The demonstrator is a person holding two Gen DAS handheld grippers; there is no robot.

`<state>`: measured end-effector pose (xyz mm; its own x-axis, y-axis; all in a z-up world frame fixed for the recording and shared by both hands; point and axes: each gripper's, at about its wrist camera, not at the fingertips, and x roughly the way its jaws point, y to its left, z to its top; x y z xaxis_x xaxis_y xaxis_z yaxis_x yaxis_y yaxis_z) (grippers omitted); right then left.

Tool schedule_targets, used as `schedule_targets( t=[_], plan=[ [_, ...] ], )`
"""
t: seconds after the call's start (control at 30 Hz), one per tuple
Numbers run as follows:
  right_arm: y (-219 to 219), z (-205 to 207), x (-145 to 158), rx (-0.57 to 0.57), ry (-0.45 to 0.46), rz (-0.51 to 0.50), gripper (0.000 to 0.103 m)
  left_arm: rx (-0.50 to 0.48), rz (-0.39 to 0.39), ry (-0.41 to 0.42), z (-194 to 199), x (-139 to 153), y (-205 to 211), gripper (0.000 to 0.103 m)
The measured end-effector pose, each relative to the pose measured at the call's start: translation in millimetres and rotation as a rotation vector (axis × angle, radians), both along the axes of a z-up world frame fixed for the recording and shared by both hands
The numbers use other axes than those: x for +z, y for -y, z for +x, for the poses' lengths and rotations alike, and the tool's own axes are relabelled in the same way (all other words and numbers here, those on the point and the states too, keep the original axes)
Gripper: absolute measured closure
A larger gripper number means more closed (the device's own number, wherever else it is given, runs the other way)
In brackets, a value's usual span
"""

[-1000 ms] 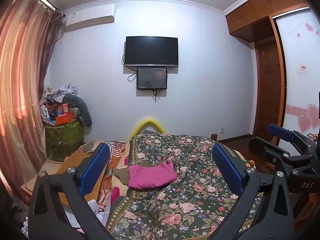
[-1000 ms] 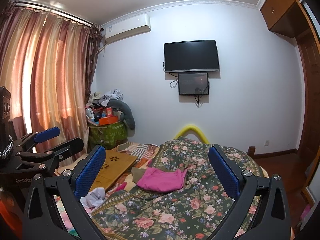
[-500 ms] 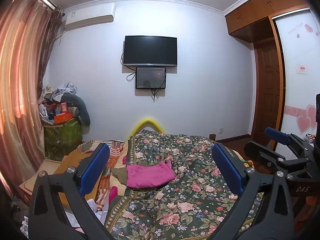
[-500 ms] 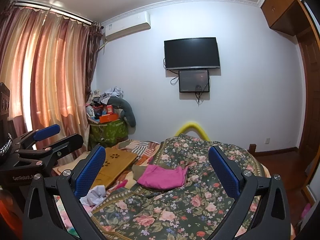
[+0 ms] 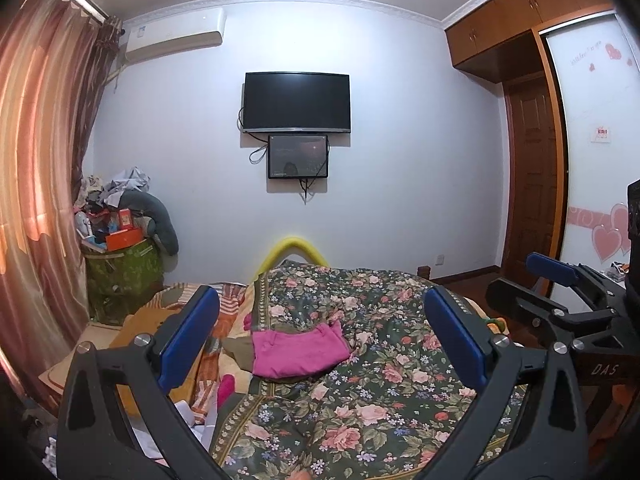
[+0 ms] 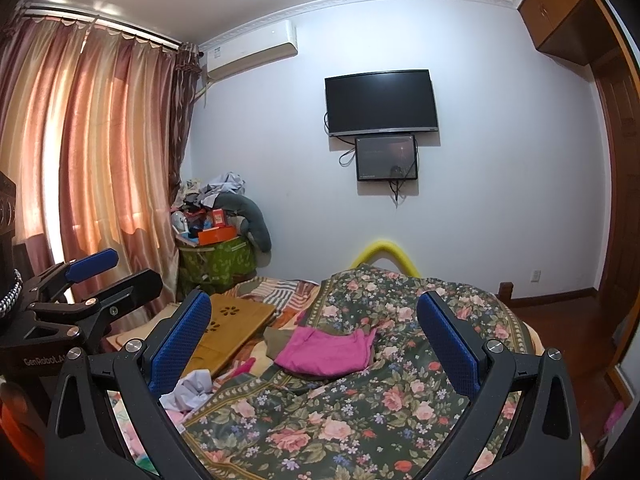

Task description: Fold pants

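Risk: my hand-held grippers (image 5: pixel 320 332) (image 6: pixel 314 330), both jaws apart and empty, may snag the quilt (image 5: pixel 380 360) under the pants (image 5: pixel 298 350).

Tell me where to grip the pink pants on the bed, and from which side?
Grip the pink pants at the near corners of the flat folded edge, coming from the near side with both open grippers; the far edge is bunched up against the floral quilt.
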<state>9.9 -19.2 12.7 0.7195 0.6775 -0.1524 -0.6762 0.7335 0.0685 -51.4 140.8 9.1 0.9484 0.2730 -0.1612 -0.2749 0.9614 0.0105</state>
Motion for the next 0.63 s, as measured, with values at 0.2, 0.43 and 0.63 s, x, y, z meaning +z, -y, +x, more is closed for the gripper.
schedule_targets(
  t=[0.2, 0.43, 0.63],
  plan=[
    [1.7, 1.2, -2.1, -0.003, -0.007, 0.004, 0.001, -0.003, -0.019, -0.013, 5.3, -1.2, -1.3, 0.000],
    [-0.9, 4.7, -6.4, -0.002, -0.023, -0.002, 0.001, -0.017, -0.030, -0.035, 10.1, -5.3, -3.9, 0.000],
    [-2.1, 7.5, -7.5, 0.000, -0.034, -0.002, 0.001, -0.017, -0.038, -0.043, 12.7, -7.4, -5.9, 0.000]
  ],
)
